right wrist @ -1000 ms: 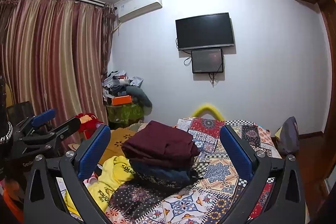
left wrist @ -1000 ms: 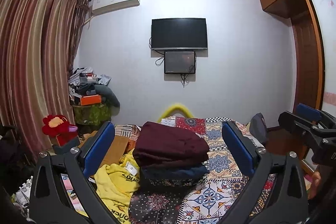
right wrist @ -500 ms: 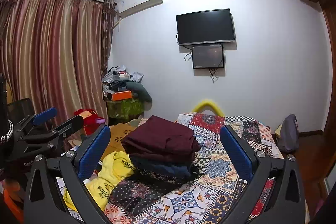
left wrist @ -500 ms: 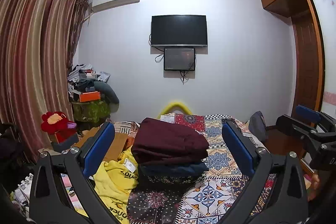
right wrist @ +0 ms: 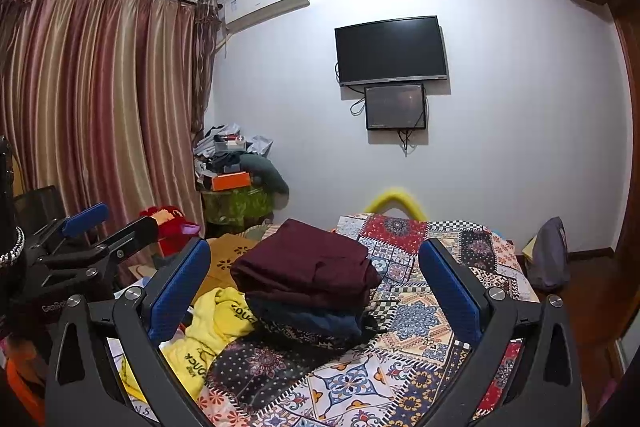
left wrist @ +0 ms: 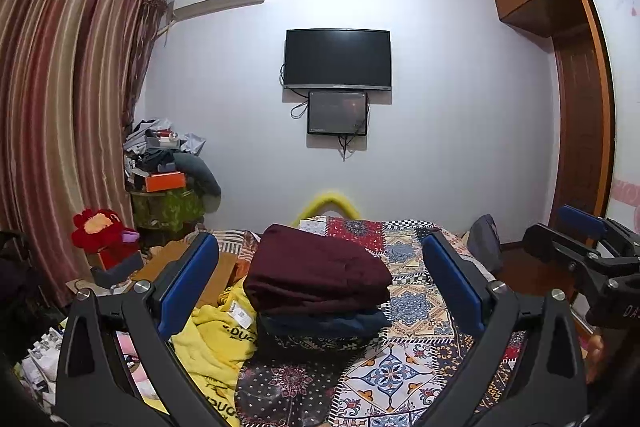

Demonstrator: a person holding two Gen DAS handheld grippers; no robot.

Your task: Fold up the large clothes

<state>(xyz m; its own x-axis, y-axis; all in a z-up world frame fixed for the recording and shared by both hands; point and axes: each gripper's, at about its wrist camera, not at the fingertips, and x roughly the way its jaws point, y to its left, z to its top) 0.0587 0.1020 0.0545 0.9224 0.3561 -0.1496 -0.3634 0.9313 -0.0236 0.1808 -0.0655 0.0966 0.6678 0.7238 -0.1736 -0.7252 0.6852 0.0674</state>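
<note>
Underlying maroon fold (left wrist: 316, 277), half-hidden garments (left wrist: 324, 323)

A folded maroon garment (left wrist: 320, 277) tops a neat stack, resting flat on a folded navy garment (left wrist: 324, 323), near the middle of the bed. Just beside the stack, toward the bed's left edge, a yellow printed garment (left wrist: 216, 343) lies crumpled, unfolded
</note>
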